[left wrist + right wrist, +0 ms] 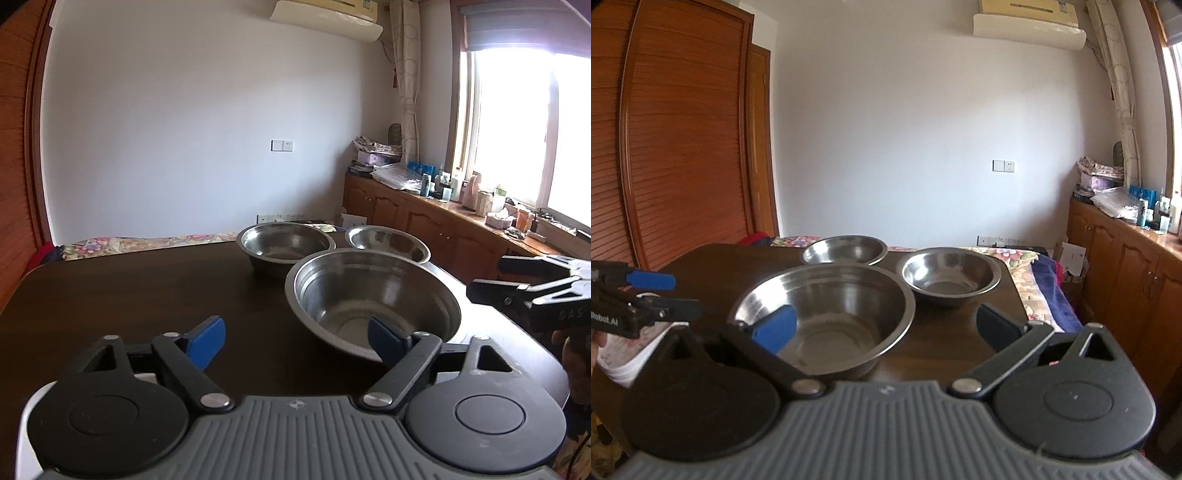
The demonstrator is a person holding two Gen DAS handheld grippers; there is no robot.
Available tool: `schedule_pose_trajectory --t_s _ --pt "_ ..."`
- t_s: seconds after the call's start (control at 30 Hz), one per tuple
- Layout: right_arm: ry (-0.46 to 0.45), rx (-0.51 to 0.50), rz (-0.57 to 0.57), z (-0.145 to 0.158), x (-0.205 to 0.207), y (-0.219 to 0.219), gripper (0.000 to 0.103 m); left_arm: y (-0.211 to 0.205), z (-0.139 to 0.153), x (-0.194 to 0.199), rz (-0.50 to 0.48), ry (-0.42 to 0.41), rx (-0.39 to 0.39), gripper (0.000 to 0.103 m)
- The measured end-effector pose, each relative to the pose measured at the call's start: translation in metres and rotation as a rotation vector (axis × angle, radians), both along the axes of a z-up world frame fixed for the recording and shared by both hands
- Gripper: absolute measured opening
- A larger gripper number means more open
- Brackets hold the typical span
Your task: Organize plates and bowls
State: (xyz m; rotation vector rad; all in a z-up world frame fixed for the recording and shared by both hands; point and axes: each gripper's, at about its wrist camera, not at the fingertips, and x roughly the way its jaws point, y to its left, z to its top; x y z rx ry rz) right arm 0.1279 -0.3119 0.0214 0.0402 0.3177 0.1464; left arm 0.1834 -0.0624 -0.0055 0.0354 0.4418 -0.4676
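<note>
Three bowls: steel, all upright on a dark desk (129, 295), none stacked.
Big bowl (373, 299): nearest the camera in both views, toward the near right part of the desk in the left wrist view; its inside holds nothing.
Mid bowl (286, 243): behind the big bowl and to its left in the left wrist view; the rims look close, and whether they touch I cannot tell.
Small bowl (388, 242): at the far right corner of the desk, beside the mid bowl and behind the big bowl.
Left gripper (297, 341): jaws spread wide, nothing between them; the right blue pad (384, 341) shows in front of the big bowl's near rim, the left pad over bare desk. Contact with the rim cannot be told.
Right gripper (886, 326): jaws released and spread as wide as they go, gripping nothing; the left blue pad (775, 328) shows against the big bowl's left rim, the right pad, which shows dark, off its right side over the desk.
Right wrist view: the big bowl sits low and centred between the fingers, the other two bowls behind it.
Hand: part of one shows at the frame edge below each gripper as seen from the other's camera.
Beyond the desk: a floral bed cover (1008, 254), a louvred wardrobe (683, 147) and a wooden cabinet (424, 218) with bottles under a window.
</note>
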Motion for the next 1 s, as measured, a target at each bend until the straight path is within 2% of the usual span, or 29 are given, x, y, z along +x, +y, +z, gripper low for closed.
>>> schedule_pose_trajectory --t_s 0.07,0.1,0.13,0.27,0.33,0.5,0.63,0.77,0.87,0.93,1.0 --pt "0.014 0.006 0.012 -0.002 0.007 -0.004 0.102 -0.004 -0.001 0.007 -0.005 0.007 0.0 0.102" --pt "0.022 0.004 0.02 -0.003 0.01 -0.005 0.097 -0.006 -0.001 0.01 -0.008 0.009 0.004 0.1" --pt "0.032 0.002 0.032 -0.004 0.014 -0.006 0.086 -0.009 -0.003 0.014 -0.008 0.013 0.008 0.099" --pt "0.093 0.019 0.067 -0.009 0.031 -0.013 0.075 -0.019 -0.009 0.028 -0.016 0.047 0.039 0.086" --pt "0.107 0.012 0.072 -0.01 0.039 -0.015 0.065 -0.021 -0.011 0.035 -0.019 0.068 0.04 0.082" --pt "0.145 0.017 0.088 -0.015 0.055 -0.018 0.061 -0.022 -0.013 0.046 -0.024 0.101 0.036 0.072" --pt "0.185 0.028 0.109 -0.021 0.063 -0.018 0.058 -0.023 -0.014 0.051 -0.036 0.12 0.04 0.069" --pt "0.227 0.084 0.139 -0.025 0.069 -0.022 0.054 -0.025 -0.014 0.057 -0.054 0.142 0.034 0.06" --pt "0.238 0.101 0.153 -0.026 0.069 -0.022 0.044 -0.027 -0.015 0.058 -0.07 0.156 0.018 0.055" --pt "0.238 0.104 0.169 -0.025 0.067 -0.02 0.027 -0.03 -0.016 0.057 -0.057 0.154 0.023 0.054" --pt "0.234 0.097 0.164 -0.024 0.066 -0.017 0.027 -0.03 -0.016 0.055 -0.047 0.147 0.028 0.053"
